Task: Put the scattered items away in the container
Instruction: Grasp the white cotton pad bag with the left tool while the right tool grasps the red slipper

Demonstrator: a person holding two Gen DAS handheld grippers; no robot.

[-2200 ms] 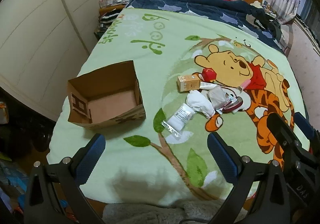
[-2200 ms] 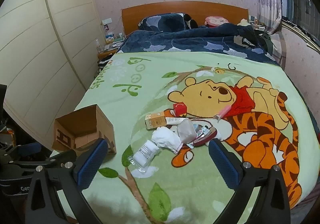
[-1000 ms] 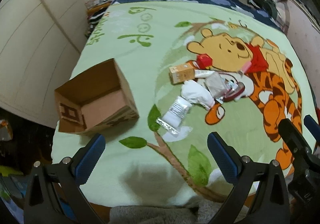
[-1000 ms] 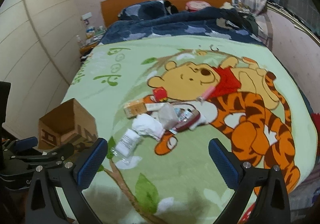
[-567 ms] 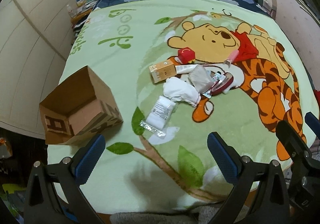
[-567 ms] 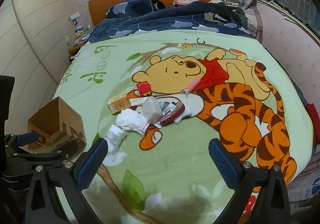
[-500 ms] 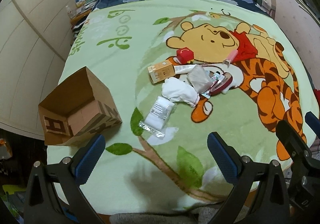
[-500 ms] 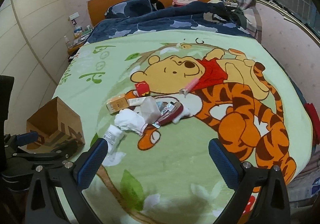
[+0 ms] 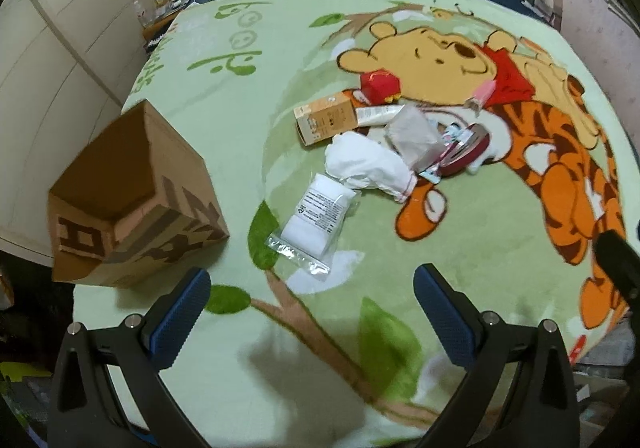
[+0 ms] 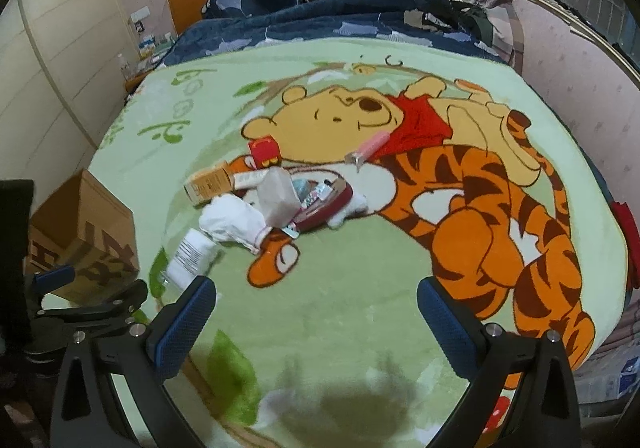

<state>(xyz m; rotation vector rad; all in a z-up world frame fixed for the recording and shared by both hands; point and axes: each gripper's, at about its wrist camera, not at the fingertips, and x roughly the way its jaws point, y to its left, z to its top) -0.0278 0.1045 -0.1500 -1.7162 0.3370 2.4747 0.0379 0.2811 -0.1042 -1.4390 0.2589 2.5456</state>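
Bedroom setting: work surface is a soft pale-green cartoon-print fleece blanket [image 9: 248,120] spread over a bed, wooden headboard and navy duvet beyond.

Nearest to me, my left gripper [image 9: 310,310] hangs above the blanket's near edge, blue-padded fingers spread wide, nothing between them. My right gripper [image 10: 316,322] is likewise spread and empty, hovering over bare blanket.

Next out, at the blanket's left edge, stands the open brown cardboard box [image 9: 132,192], upright, with nothing visible inside it. Just right of it, apart from it, lies a flat clear plastic pouch holding white pads [image 9: 316,216].

Beyond the pouch sits the main cluster, items touching or overlapping: a crumpled white cloth [image 9: 368,168], a grey translucent bag [image 9: 412,136], a dark red oval case [image 9: 466,152] with small packets spilling from it, an orange rectangular carton [image 9: 326,118], a white tube [image 9: 376,113] and a small red box [image 9: 380,86]. A pink tube [image 9: 482,93] lies apart, farthest right.

Assessment: no item is in the box yet; the pouch appears the nearest candidate.

Risks: the thin pouch on yielding fleece may slip from the pads or bring blanket pile with it. The box stands at the bed's edge on soft bedding; a nudge could tip it off. Lifting the case may scatter its loose packets.
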